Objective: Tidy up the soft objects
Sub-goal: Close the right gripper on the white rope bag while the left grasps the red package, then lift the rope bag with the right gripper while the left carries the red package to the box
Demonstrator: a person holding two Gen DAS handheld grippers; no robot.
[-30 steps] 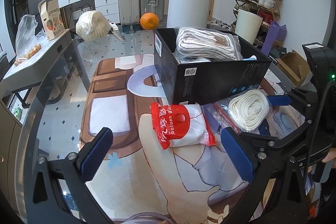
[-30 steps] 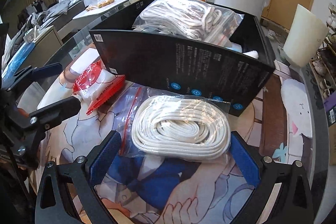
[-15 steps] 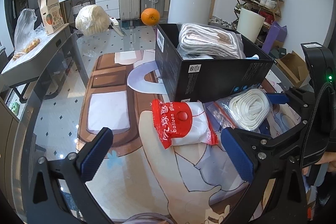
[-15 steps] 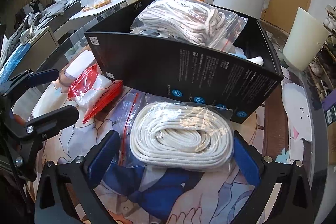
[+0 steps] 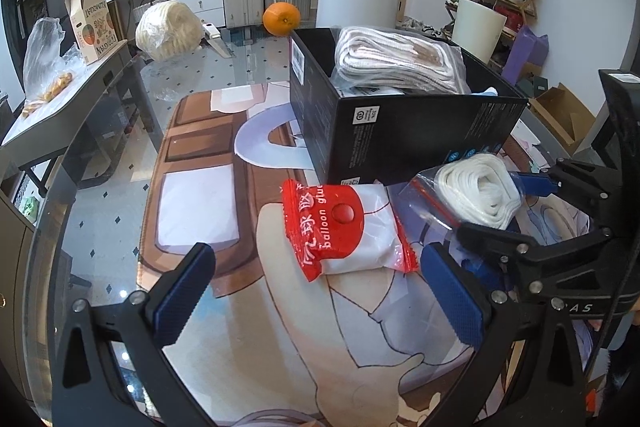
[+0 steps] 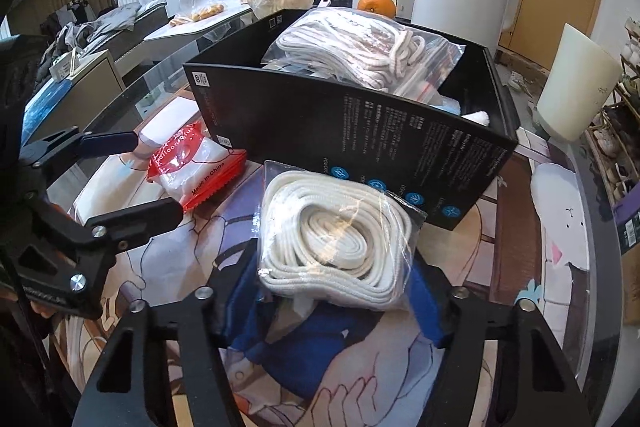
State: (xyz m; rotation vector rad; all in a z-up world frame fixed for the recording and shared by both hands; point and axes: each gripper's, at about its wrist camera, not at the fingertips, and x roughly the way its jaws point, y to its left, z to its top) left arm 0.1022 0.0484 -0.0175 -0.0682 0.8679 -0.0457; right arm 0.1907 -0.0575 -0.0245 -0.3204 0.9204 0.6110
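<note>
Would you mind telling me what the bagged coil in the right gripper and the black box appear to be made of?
Bagged coil: likely woven cotton rope, matte white with braided texture, in glossy clear plastic showing glare. Black box: seemingly printed cardboard with a matte finish and thin, straight walls.

left gripper (image 5: 320,291): black angular frame, two long arms
left gripper pads (image 5: 184,291): blue, flat, finely textured faces
left gripper fasteners: round silver screw heads at the arm joints
right gripper (image 6: 332,291): black frame of the same build, silver screws along both arms
right gripper pads (image 6: 428,307): blue
right gripper marking: pale letters "AS" readable on the black body, left wrist view
right gripper cable: thin, black, along the body
</note>
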